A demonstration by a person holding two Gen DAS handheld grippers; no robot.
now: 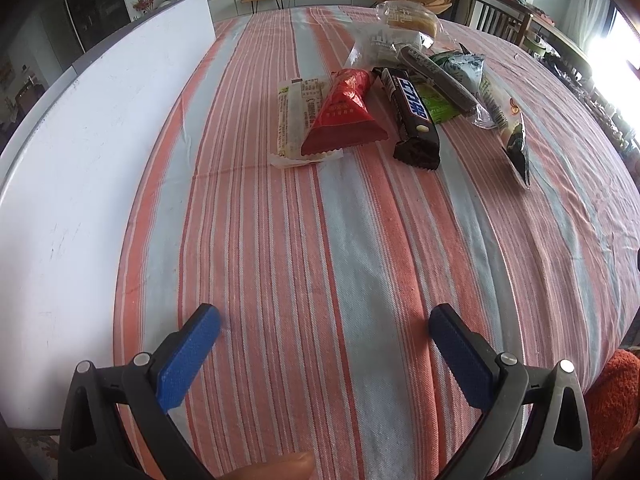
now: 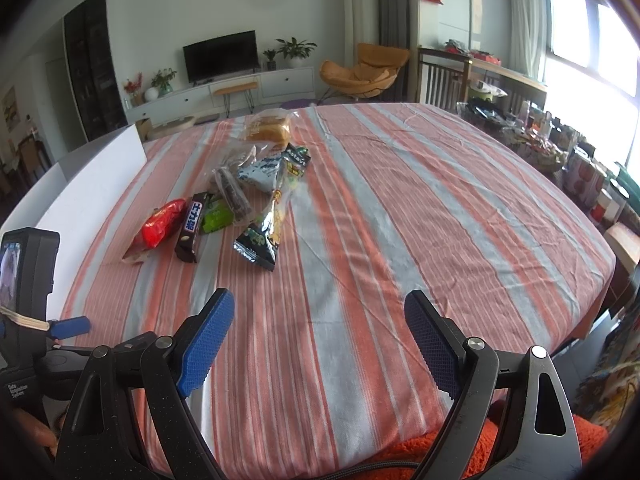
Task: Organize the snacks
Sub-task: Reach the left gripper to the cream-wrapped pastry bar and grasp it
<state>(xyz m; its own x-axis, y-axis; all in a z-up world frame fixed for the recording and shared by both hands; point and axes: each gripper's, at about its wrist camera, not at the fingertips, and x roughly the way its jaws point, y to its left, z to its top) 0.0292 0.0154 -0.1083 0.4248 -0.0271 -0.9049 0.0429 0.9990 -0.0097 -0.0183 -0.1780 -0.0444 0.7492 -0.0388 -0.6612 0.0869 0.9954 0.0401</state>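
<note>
Both grippers are held low over the near edge of the table, and each one is spread wide with nothing between its blue pads. For the left gripper [image 1: 325, 322] only striped tablecloth [image 1: 320, 260] is seen between the fingers; a fingertip [image 1: 288, 466] of the person is visible at the bottom of that view. The right gripper [image 2: 319, 306] is also released, and the left device [image 2: 28, 280] can be seen beside it at the left border.

Ahead of both grippers a broad strip of bare cloth is left free, up to the snacks. On the right half of the table the cloth is not occupied as far as its far edge.

The snacks are grouped in the middle-left part of the table. Nearest is the red packet [image 1: 344, 114], which lies partly on a pale wrapper [image 1: 294, 120]. Just beside it the dark chocolate bar [image 1: 412, 114] is placed, touching a green packet [image 1: 438, 106]. A long dark-and-yellow packet [image 2: 268, 224] reaches closest toward the right gripper. Behind these, clear bags are piled, and farthest a bag with bread [image 2: 268, 128] is seen.

Along the left edge a white board [image 1: 80, 160] is lying, apart from the snacks.
</note>
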